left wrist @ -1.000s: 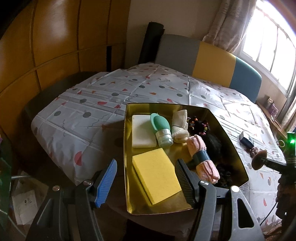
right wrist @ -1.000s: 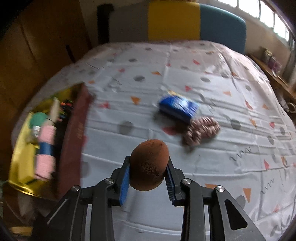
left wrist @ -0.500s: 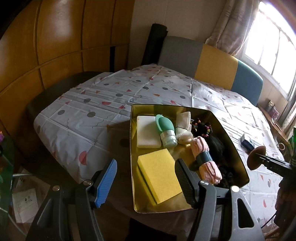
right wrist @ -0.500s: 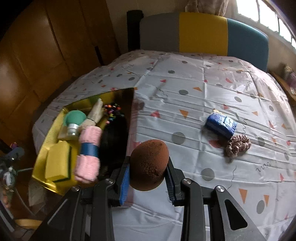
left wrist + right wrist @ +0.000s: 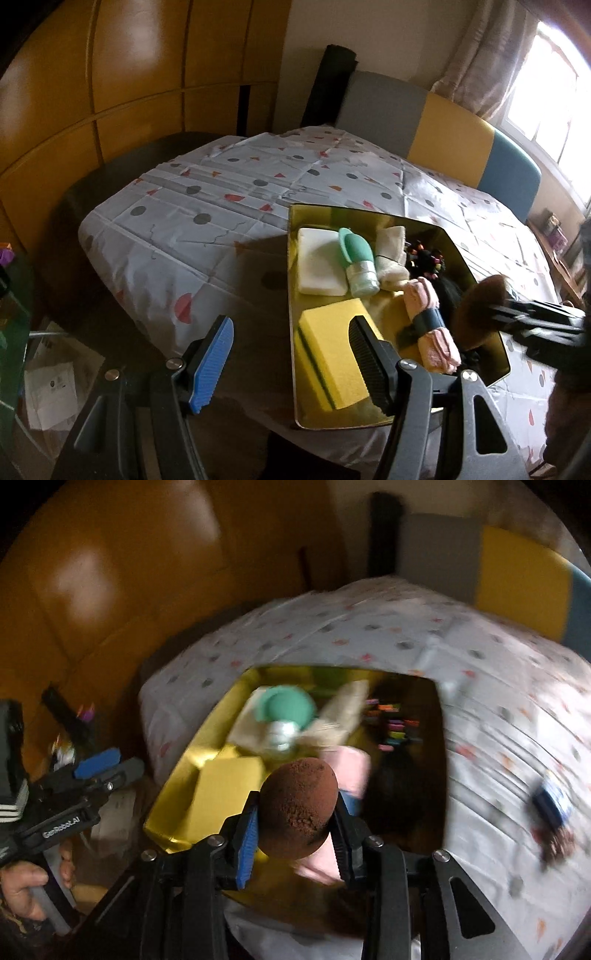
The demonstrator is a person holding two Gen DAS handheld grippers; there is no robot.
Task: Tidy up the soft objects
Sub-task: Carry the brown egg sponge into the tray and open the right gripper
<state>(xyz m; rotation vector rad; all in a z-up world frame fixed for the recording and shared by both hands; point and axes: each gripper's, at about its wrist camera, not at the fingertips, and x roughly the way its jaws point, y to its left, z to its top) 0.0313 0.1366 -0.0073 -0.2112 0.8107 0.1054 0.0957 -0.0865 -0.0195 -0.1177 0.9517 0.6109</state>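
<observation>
My right gripper (image 5: 295,827) is shut on a brown egg-shaped makeup sponge (image 5: 299,808) and holds it over the right side of the gold tray (image 5: 291,332), above the pink rolled towel (image 5: 430,325). The sponge also shows in the left wrist view (image 5: 480,306). The tray holds a yellow sponge (image 5: 332,354), a white sponge (image 5: 317,266), a green squeeze bottle (image 5: 358,258), a cream cloth (image 5: 391,254) and dark hair ties (image 5: 424,258). My left gripper (image 5: 291,354) is open and empty at the tray's near left edge.
The tray sits on a bed with a dotted white sheet (image 5: 221,206). A blue packet (image 5: 554,801) and a scrunchie (image 5: 557,845) lie on the sheet right of the tray. Wooden panels (image 5: 110,92) stand at the left, a padded headboard (image 5: 443,129) behind.
My right gripper has swung left with the brown sponge, from over the sheet to over the tray. The left gripper has stayed open and barely shifted.
</observation>
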